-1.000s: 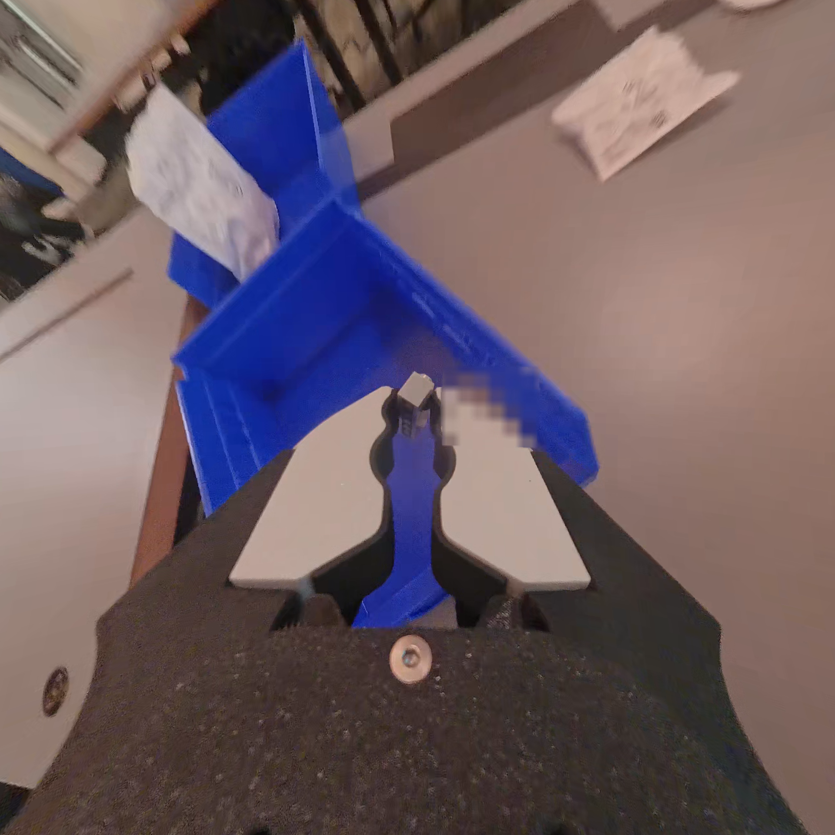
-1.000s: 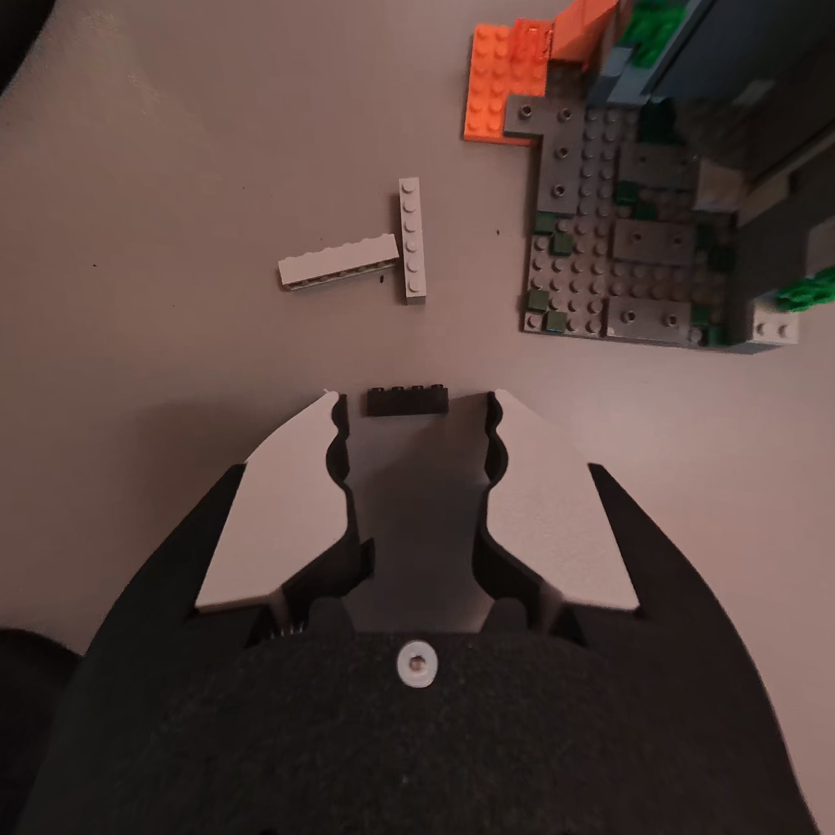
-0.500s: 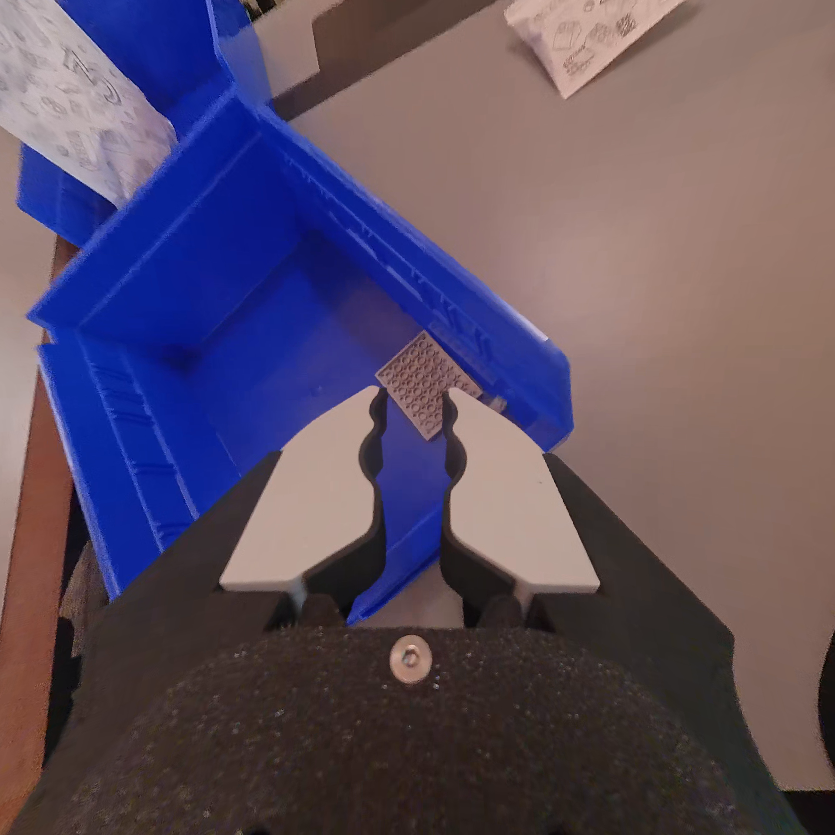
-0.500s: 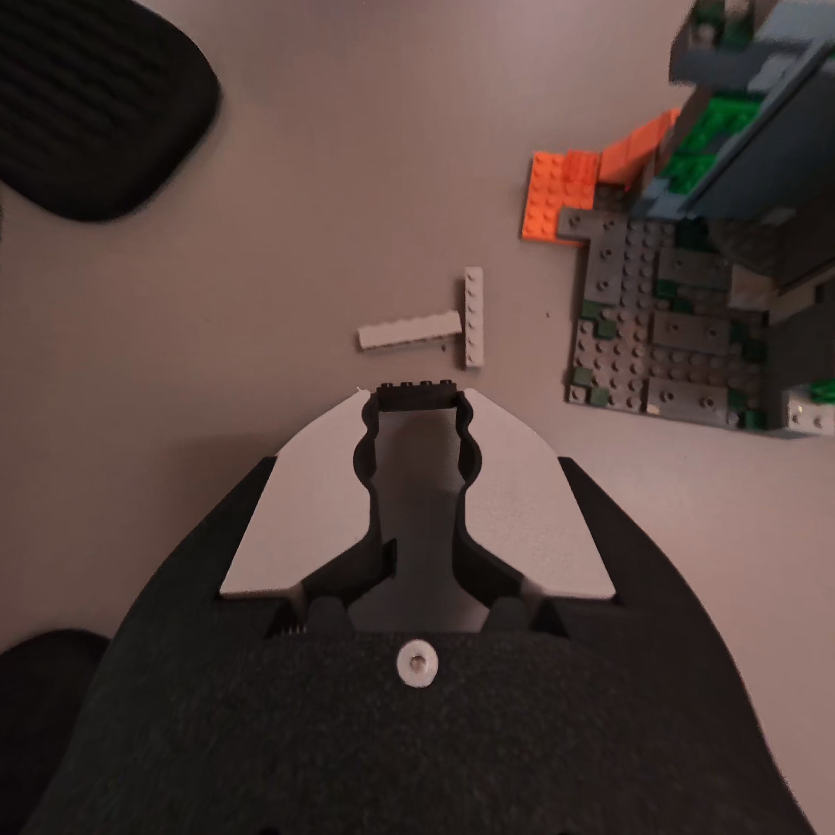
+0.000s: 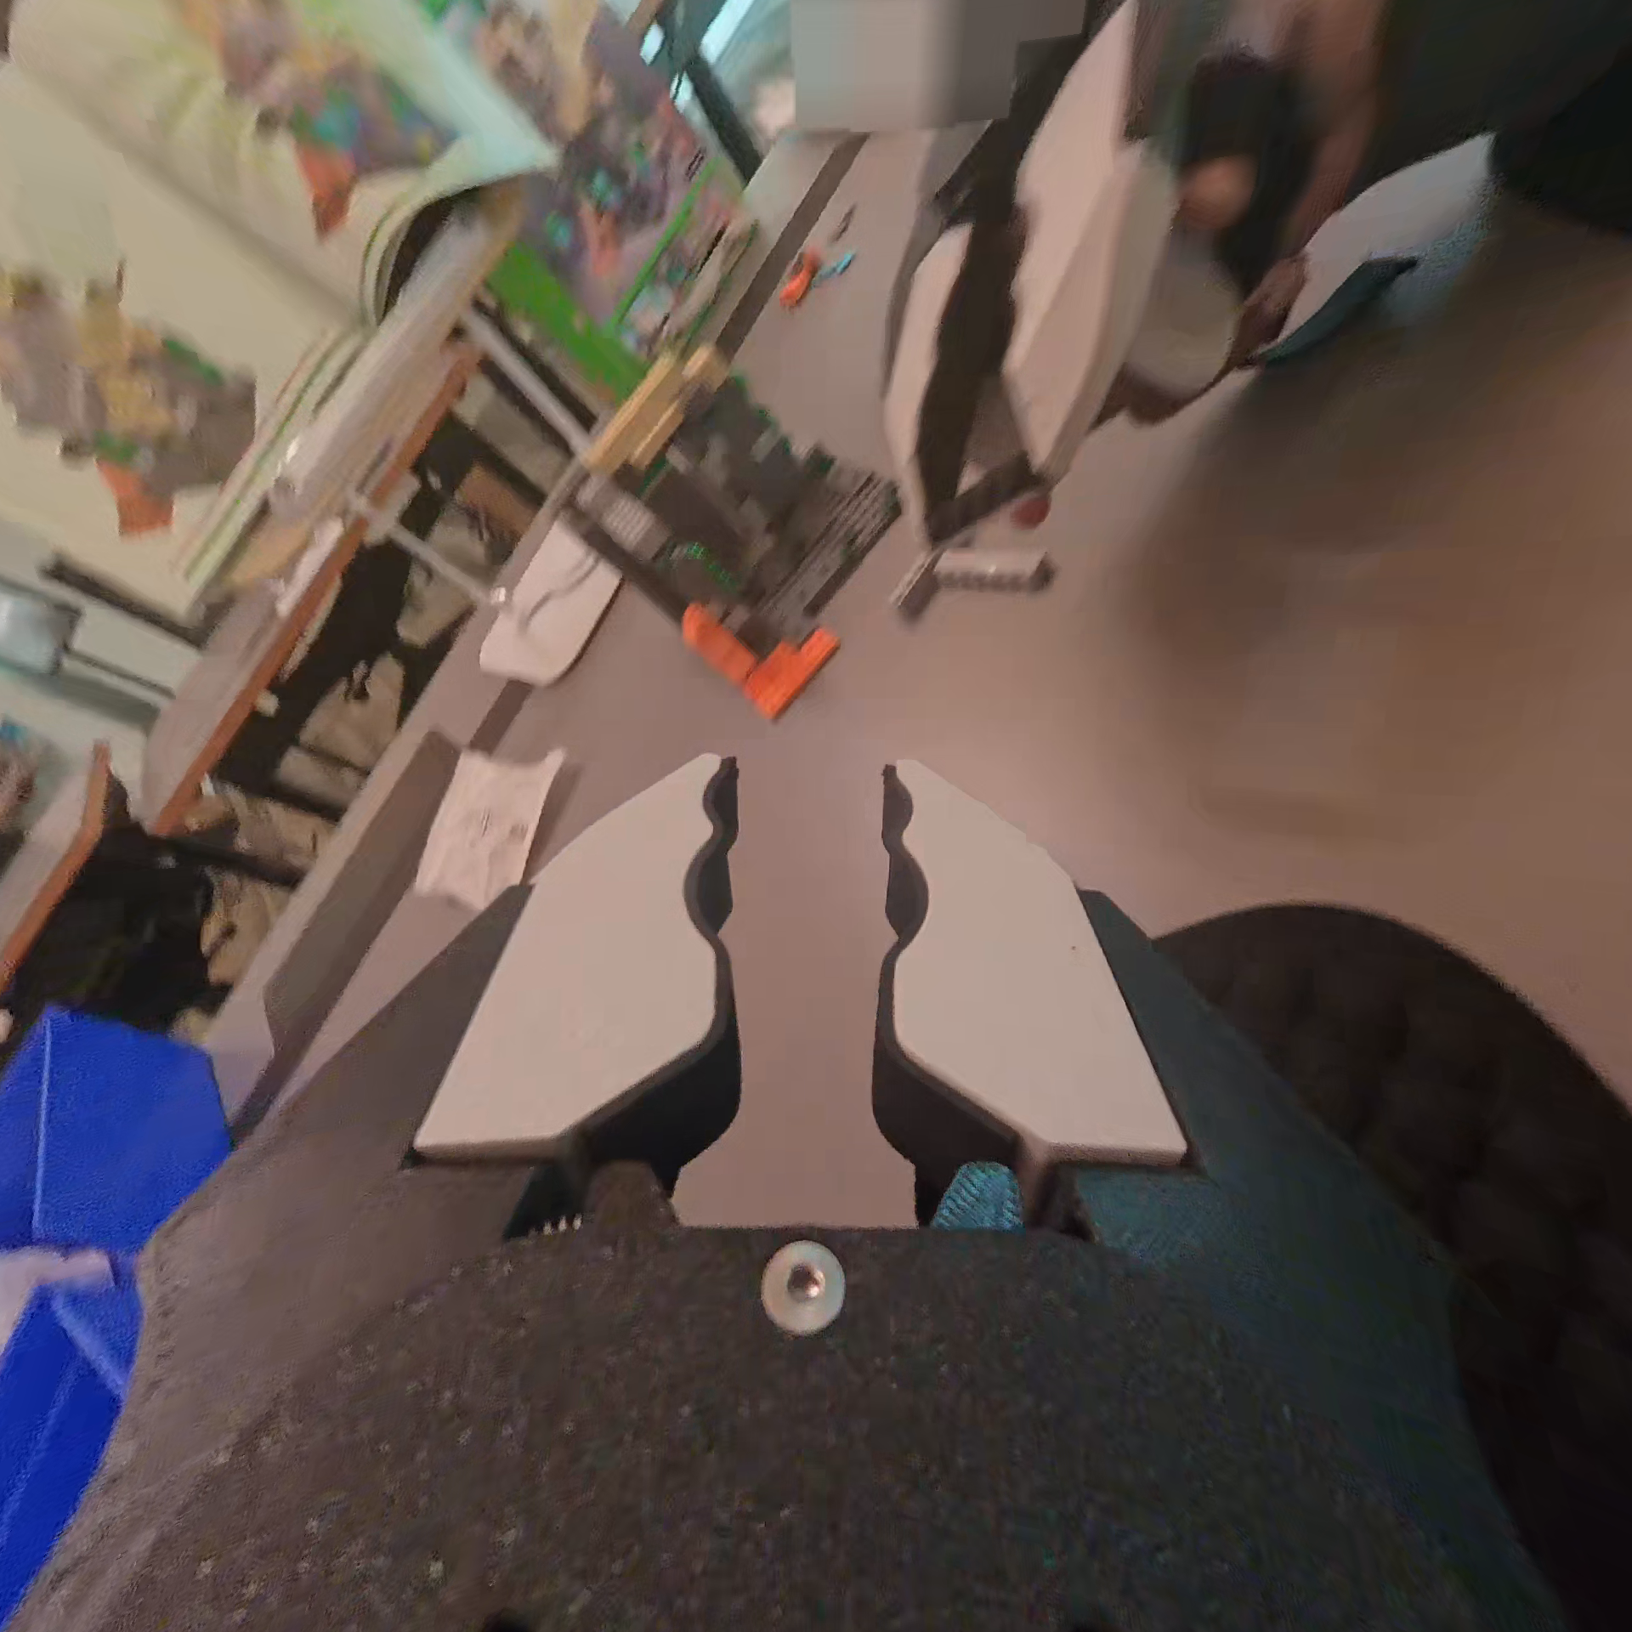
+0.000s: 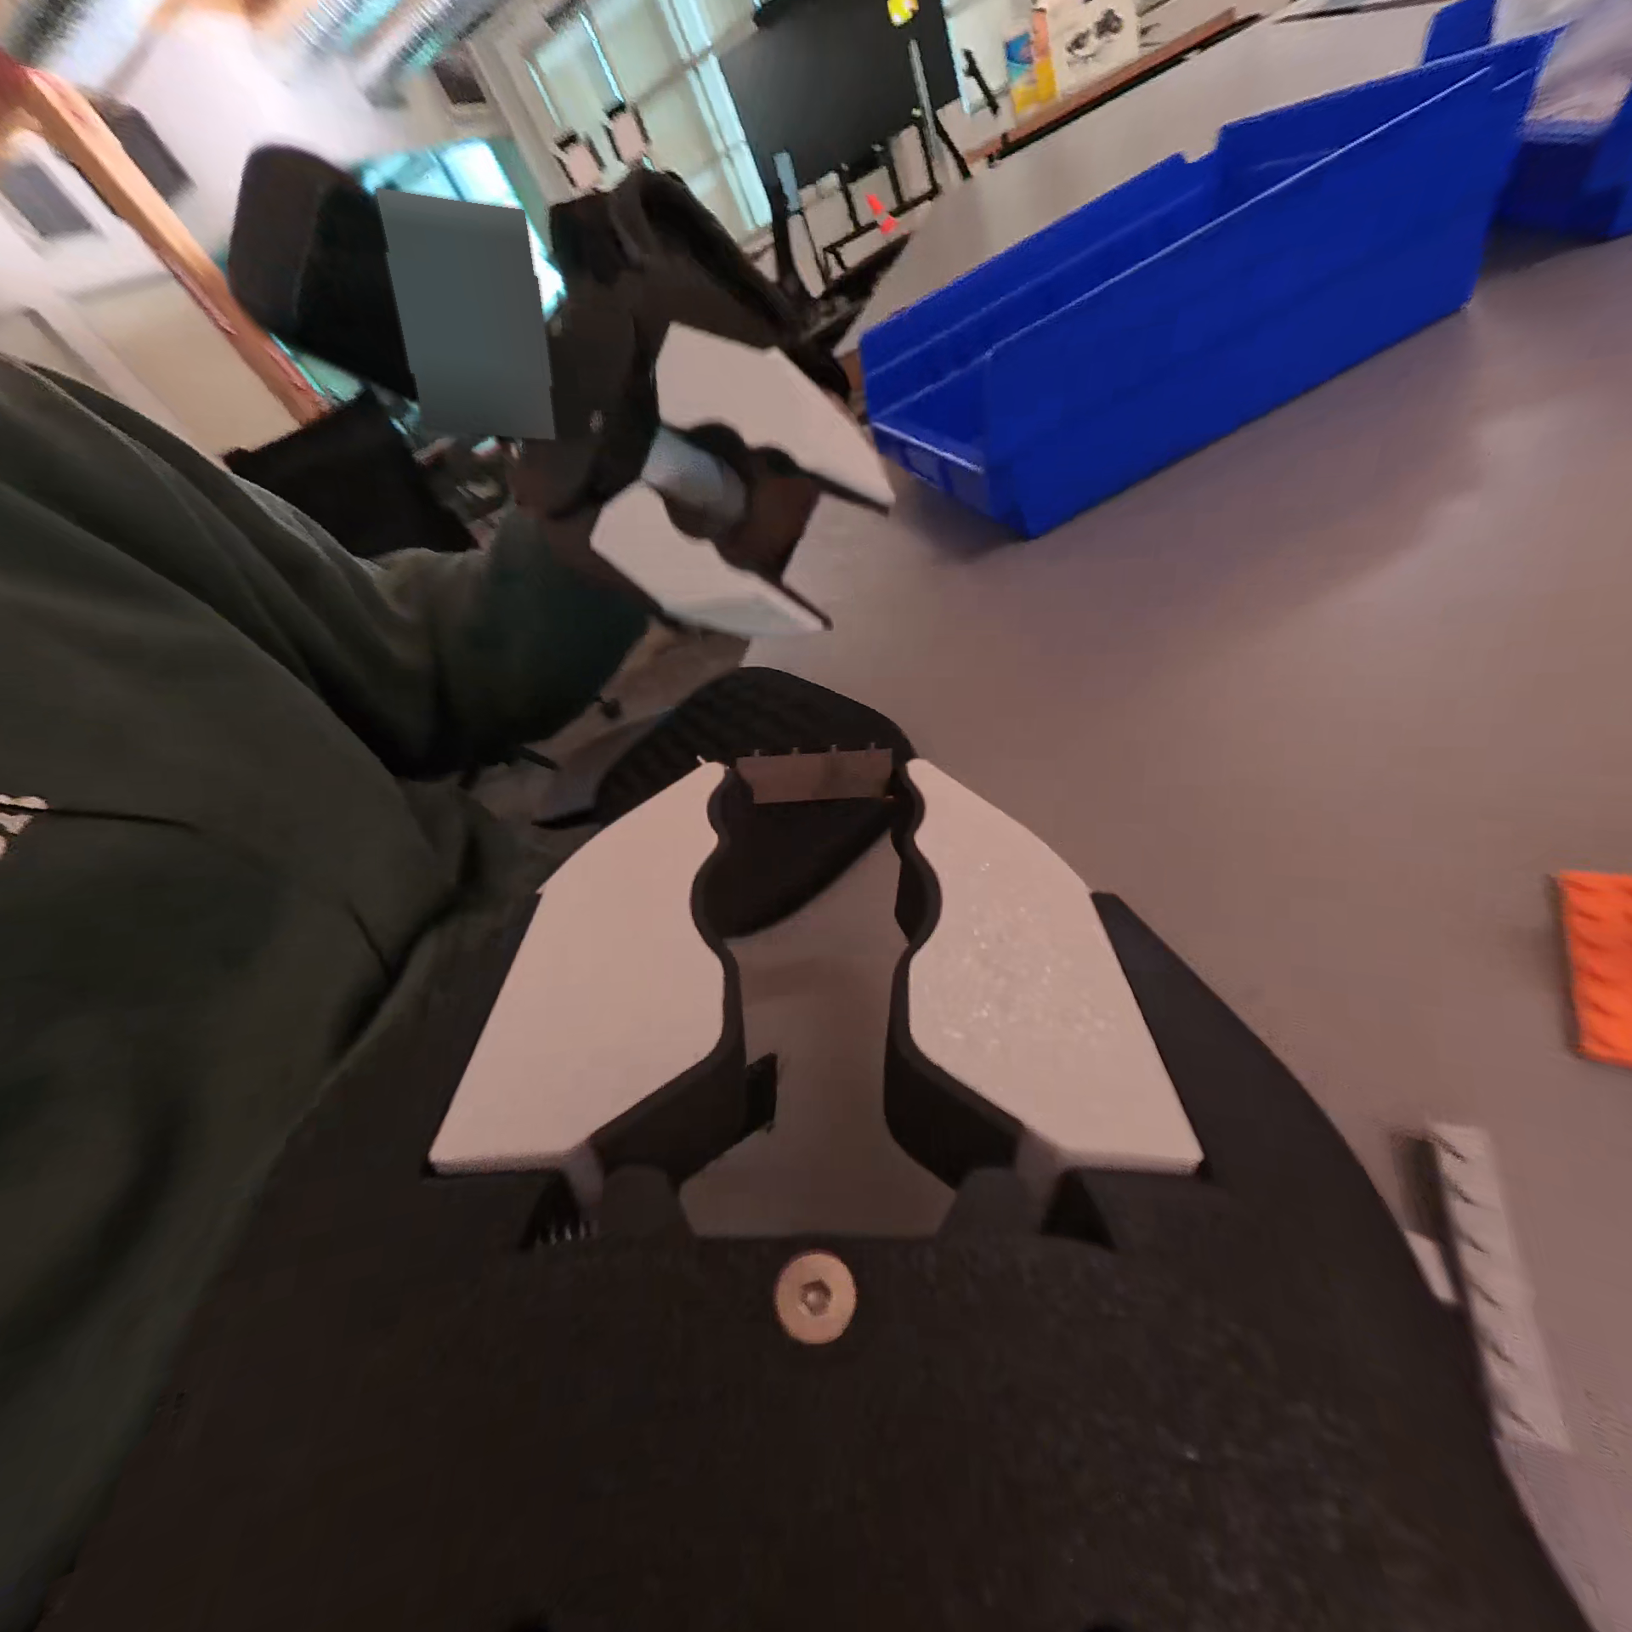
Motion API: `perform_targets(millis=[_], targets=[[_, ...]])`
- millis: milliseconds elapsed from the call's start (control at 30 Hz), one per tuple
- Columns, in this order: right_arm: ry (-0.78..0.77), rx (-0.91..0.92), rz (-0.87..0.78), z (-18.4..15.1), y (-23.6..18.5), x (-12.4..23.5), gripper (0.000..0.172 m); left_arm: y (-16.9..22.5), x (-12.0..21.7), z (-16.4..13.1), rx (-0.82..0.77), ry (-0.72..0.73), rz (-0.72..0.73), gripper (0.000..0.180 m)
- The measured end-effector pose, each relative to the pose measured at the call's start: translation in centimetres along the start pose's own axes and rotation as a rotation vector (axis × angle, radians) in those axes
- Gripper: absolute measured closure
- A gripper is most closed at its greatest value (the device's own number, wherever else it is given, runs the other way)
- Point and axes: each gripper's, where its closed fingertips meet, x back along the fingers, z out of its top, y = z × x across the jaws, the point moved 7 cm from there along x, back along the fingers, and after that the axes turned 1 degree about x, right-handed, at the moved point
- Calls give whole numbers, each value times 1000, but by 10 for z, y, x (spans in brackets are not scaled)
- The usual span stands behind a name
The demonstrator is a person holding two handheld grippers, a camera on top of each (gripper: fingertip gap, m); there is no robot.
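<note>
Right gripper (image 6: 817,782): fingertips pinched on the ends of a short dark studded brick (image 6: 817,779), raised above the grey table (image 6: 1236,706) near a black chair seat (image 6: 777,715). Left gripper (image 5: 808,773): jaws spread and bare over the table, orange plates (image 5: 782,671) and the brick model (image 5: 759,521) ahead. Blue bin (image 6: 1192,291) sits well apart.

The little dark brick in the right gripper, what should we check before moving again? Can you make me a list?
1. Dark brick pinched between both right fingertips: ok.
2. Brick level, studs up: ok.
3. Left gripper open, nothing between its fingers: ok.
4. Grey table bare under the left gripper: ok.
5. The two grippers apart, not touching: ok.
6. Blue bin contents: cannot tell, only its outside shows.
</note>
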Motion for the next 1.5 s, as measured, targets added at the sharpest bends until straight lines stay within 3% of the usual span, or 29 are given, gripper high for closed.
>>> perform_targets(millis=[200, 300, 467, 600, 667, 800, 900, 1100, 1267, 1500], targets=[[26, -109, 111, -5, -10, -20, 139, 37, -31, 17, -222, 55, -16, 151], [14, -124, 110, -7, -9, -22, 139, 44, -30, 23, -247, 125, -28, 162], [6, -139, 126, -9, -8, -23, 139, 46, -26, 20, -208, 115, -48, 168], [-14, -63, 39, -4, 0, -7, 137, 26, -11, 12, -107, 79, 10, 169], [-80, 25, -89, -4, 10, 8, 133, 3, 4, 2, -31, 32, 95, 169], [-369, 220, -396, -19, 37, 42, 126, -58, 51, -25, 167, -78, 340, 168], [-540, 264, -500, -36, 50, 51, 119, -101, 89, -53, 377, -172, 457, 168], [-603, 281, -508, -45, 53, 43, 116, -140, 122, -119, 772, -337, 423, 168], [-595, 282, -510, -47, 55, 40, 116, -135, 113, -159, 865, -467, 352, 168], [-588, 263, -499, -48, 59, 37, 110, -128, 100, -175, 892, -517, 301, 166]])
